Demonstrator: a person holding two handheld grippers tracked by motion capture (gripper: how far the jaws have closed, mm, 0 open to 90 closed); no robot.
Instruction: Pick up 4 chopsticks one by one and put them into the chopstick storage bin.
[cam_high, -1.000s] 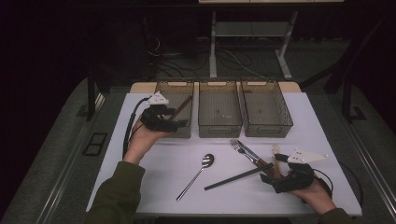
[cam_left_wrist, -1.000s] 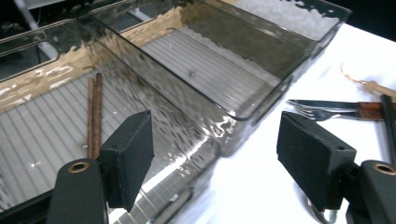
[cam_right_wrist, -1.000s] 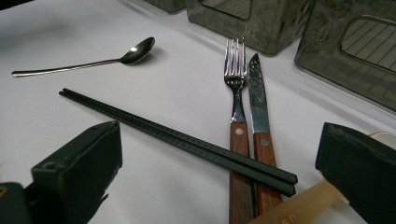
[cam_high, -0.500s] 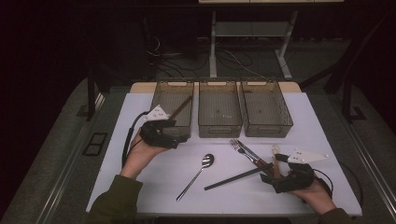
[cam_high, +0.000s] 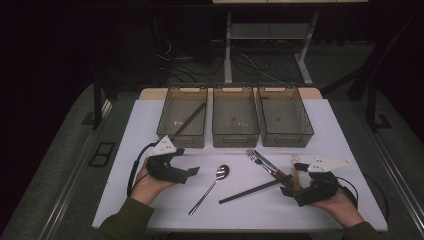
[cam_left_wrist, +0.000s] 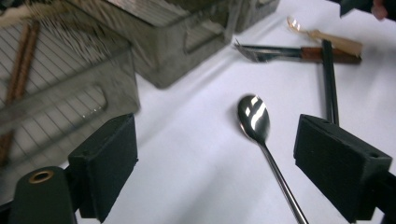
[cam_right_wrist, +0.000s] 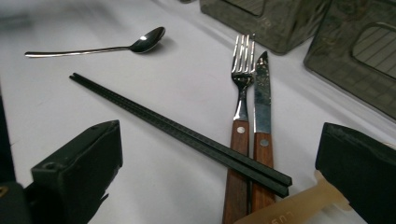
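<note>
My left gripper (cam_high: 192, 171) hovers low over the white table, left of a steel spoon (cam_high: 210, 187). Its jaws have just been opening and stand open; the spoon's bowl (cam_left_wrist: 253, 116) lies on the table ahead between them, untouched. My right gripper (cam_high: 290, 192) rests open at the near right. Before its jaws lie a pair of black chopsticks (cam_right_wrist: 177, 130) crossing the wooden handles of a fork (cam_right_wrist: 243, 93) and a knife (cam_right_wrist: 262, 98). A cream plastic utensil (cam_right_wrist: 285, 210) lies close to its right jaw.
Three smoky clear bins stand side by side at the back: left (cam_high: 165, 125), middle (cam_high: 235, 137), right (cam_high: 302, 125). Brown chopsticks (cam_high: 190, 120) lie slanted in the left bin. The table's near edge is close behind both hands.
My left gripper has drawn back from the left bin, coming nearer, lower and toward the spoon. The right gripper and the cutlery on the table have stayed put.
</note>
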